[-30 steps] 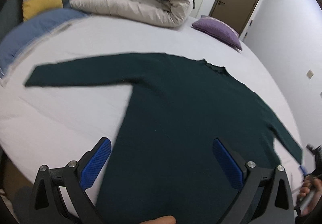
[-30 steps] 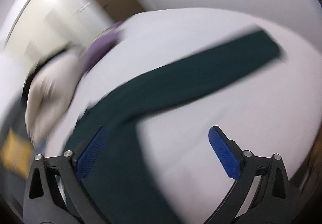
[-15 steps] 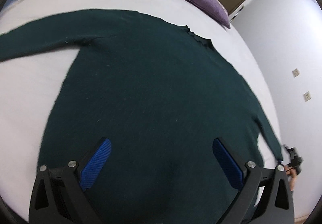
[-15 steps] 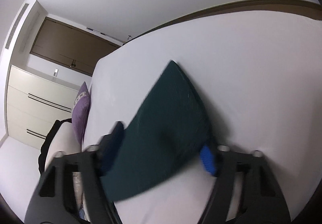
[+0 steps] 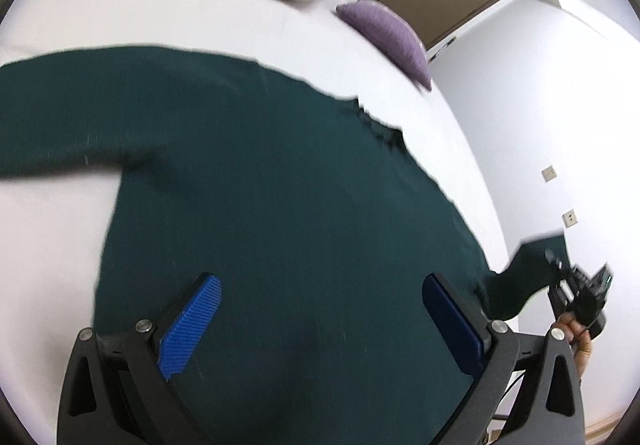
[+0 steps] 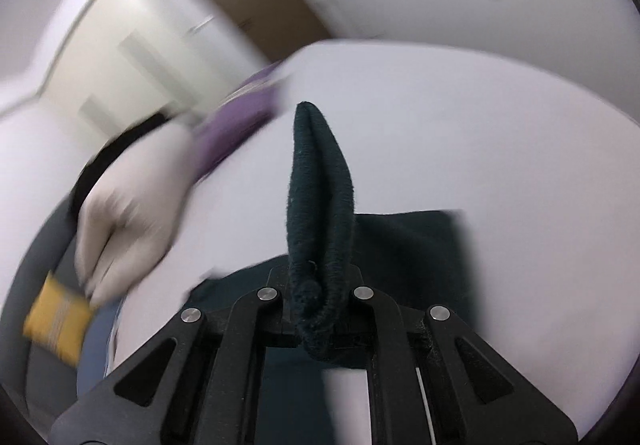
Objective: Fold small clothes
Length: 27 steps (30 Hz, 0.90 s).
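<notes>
Dark green sweater spread flat, cuff pinched in right tongs

Two wrist fisheyes, both angled down over the bed

The left view sits close above the spread dark green sweater, facing the purple pillow and the door. The right view, blurred, looks along its own claw from the bed's side toward the wardrobe. Both share the sweater, pillow, rolled duvet and white sheet.
</notes>
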Each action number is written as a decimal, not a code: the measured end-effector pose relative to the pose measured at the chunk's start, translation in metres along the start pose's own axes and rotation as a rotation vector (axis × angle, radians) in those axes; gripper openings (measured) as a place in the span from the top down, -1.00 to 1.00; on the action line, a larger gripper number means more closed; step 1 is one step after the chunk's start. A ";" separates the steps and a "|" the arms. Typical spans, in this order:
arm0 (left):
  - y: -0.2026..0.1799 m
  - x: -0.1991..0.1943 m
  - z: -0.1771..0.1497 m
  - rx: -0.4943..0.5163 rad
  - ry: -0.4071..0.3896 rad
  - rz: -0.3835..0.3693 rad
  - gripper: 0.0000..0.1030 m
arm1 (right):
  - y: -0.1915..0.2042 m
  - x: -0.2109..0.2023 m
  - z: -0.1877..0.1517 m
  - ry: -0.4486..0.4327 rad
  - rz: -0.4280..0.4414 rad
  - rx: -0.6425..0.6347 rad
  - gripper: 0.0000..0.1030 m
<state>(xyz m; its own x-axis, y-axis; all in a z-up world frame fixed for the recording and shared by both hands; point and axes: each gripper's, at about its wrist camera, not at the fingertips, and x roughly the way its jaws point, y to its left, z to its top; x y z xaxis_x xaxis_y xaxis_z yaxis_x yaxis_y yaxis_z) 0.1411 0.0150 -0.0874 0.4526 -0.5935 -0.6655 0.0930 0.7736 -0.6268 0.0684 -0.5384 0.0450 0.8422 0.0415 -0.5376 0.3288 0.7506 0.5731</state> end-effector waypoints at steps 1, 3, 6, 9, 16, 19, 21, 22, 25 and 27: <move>0.003 -0.001 0.004 -0.001 -0.011 -0.008 -1.00 | 0.030 0.013 -0.006 0.024 0.036 -0.043 0.87; 0.012 0.000 0.012 -0.012 -0.030 -0.016 -1.00 | 0.096 0.047 -0.031 0.094 0.116 -0.130 0.87; 0.030 -0.006 0.015 -0.044 -0.052 -0.034 -0.99 | 0.164 0.098 -0.079 0.189 0.164 -0.217 0.86; 0.045 -0.011 0.018 -0.100 -0.065 -0.062 -0.99 | 0.207 0.147 -0.155 0.305 0.200 -0.266 0.82; 0.050 -0.005 0.022 -0.137 -0.060 -0.075 -0.99 | 0.215 0.188 -0.253 0.378 0.207 -0.290 -0.42; 0.040 -0.004 0.021 -0.105 -0.056 -0.037 -0.99 | 0.192 0.164 -0.248 0.330 0.205 -0.290 -0.42; 0.031 0.004 0.024 -0.090 -0.050 -0.027 -0.99 | 0.167 0.141 -0.234 0.303 0.199 -0.231 -0.42; 0.026 0.008 0.026 -0.084 -0.045 -0.029 -0.99 | 0.153 0.130 -0.225 0.295 0.200 -0.188 -0.45; 0.008 0.021 0.034 -0.045 -0.036 -0.011 -0.99 | 0.129 0.117 -0.222 0.273 0.209 -0.118 -0.52; -0.002 0.034 0.039 -0.011 -0.016 0.046 -0.99 | 0.124 0.105 -0.226 0.294 0.204 -0.176 -0.52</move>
<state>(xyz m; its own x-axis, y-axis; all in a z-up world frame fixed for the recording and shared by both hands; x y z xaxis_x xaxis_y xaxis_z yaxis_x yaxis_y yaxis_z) 0.1914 0.0018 -0.0933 0.4705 -0.5536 -0.6871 0.0622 0.7976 -0.6000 0.1012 -0.2922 -0.0806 0.7161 0.3696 -0.5922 0.0672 0.8079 0.5855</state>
